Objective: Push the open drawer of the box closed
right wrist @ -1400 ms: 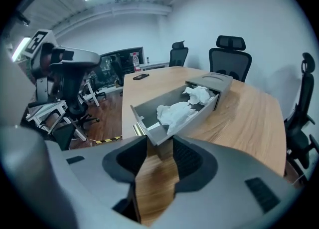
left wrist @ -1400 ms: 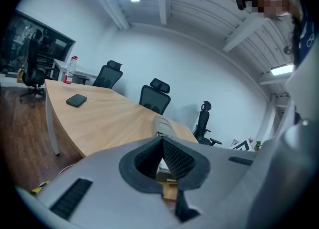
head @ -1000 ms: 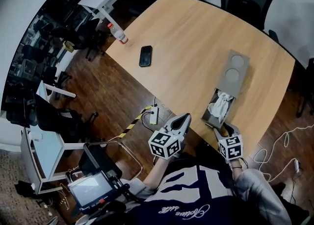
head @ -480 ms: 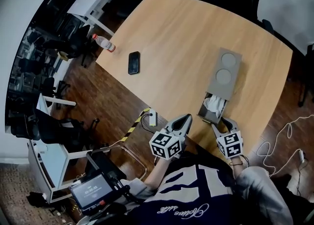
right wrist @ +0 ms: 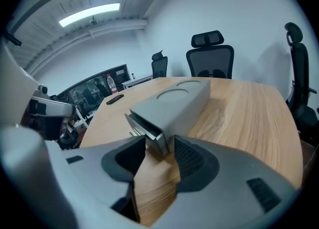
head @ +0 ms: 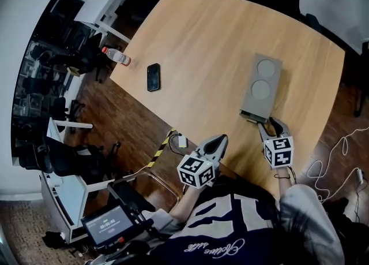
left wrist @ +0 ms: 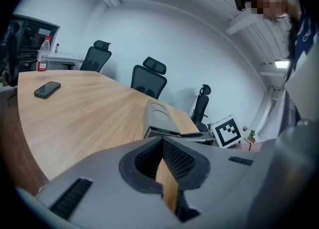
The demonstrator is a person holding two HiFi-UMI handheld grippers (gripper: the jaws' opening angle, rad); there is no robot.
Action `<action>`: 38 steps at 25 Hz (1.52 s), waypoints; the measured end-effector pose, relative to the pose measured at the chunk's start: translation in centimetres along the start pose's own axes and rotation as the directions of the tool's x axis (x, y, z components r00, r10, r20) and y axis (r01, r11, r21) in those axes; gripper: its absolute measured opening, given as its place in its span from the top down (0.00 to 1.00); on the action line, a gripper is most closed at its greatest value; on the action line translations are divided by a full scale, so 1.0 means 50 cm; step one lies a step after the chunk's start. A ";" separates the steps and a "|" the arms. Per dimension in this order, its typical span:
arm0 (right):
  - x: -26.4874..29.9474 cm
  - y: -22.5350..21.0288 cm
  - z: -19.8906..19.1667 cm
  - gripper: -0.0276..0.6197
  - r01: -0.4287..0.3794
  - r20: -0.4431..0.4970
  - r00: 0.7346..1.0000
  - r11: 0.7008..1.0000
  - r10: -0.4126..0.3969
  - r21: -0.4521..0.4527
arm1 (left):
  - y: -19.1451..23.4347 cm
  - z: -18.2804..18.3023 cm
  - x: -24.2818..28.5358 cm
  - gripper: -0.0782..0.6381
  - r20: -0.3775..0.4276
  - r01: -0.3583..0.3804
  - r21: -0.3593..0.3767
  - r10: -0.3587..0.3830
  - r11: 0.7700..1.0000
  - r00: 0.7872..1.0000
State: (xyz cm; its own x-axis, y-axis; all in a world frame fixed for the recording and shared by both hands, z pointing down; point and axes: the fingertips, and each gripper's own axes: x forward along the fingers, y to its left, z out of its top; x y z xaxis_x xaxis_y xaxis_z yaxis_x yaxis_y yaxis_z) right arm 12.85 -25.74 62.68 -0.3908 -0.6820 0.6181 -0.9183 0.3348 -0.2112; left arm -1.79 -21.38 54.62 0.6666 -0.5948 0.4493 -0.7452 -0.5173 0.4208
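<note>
Two grippers noted. Left gripper [head: 218,141], short of the box [head: 262,85]: fingers [left wrist: 180,161] together, empty. Right gripper [head: 272,123]: fingers moderately apart, straddling the drawer [right wrist: 143,123] front, which protrudes slightly from the box on the bench [head: 202,44]. Judged light, rigid, free-sliding; press the flat front squarely.

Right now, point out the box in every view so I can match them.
Head view: box right of centre on the table, near the person's edge.
Left gripper view: box at centre, beyond the jaws.
Right gripper view: box at centre, its near end right at the jaws.
Shared landmark: the bottle, which stands beyond the table's far left end.
</note>
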 end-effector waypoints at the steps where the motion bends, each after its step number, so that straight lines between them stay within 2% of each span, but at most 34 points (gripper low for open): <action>1: 0.002 -0.006 0.002 0.68 0.005 0.004 1.000 1.000 -0.005 0.003 | -0.002 -0.001 0.002 0.89 -0.003 0.002 0.001 -0.002 1.000 1.000; 9: 0.010 -0.019 0.010 0.68 0.044 0.011 0.999 0.997 -0.045 0.065 | -0.002 -0.001 0.004 0.89 -0.007 0.021 0.003 -0.021 1.000 1.000; 14: -0.015 -0.009 0.016 0.79 0.066 0.055 0.996 0.988 -0.074 0.138 | -0.012 -0.006 -0.007 0.89 0.005 0.033 0.006 -0.033 0.999 0.999; 20: -0.082 0.043 -0.004 0.83 0.007 0.103 0.994 0.976 -0.030 0.218 | -0.028 -0.015 -0.053 0.89 0.039 0.046 0.014 -0.047 0.999 0.998; 22: -0.099 0.063 -0.020 0.91 0.002 0.103 0.994 0.971 -0.027 0.237 | -0.029 -0.016 -0.073 0.89 0.055 0.044 0.016 -0.045 0.999 0.997; 24: -0.111 0.080 -0.033 0.96 0.005 0.097 0.995 0.972 -0.029 0.237 | -0.030 -0.016 -0.090 0.89 0.072 0.040 0.018 -0.041 0.999 0.997; 38: -0.267 0.286 -0.132 0.96 -0.030 0.154 0.988 0.982 0.001 0.185 | -0.080 -0.117 -0.315 0.89 0.140 0.038 0.044 -0.044 0.998 0.989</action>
State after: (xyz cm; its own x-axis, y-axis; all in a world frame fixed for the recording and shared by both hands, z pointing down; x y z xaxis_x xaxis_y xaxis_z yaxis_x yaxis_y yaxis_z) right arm 5.33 -7.55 56.41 -0.3971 -0.7735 0.4940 -0.9019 0.2292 -0.3662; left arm -9.20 -6.33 50.46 0.6896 -0.6517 0.3157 -0.7193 -0.5662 0.4025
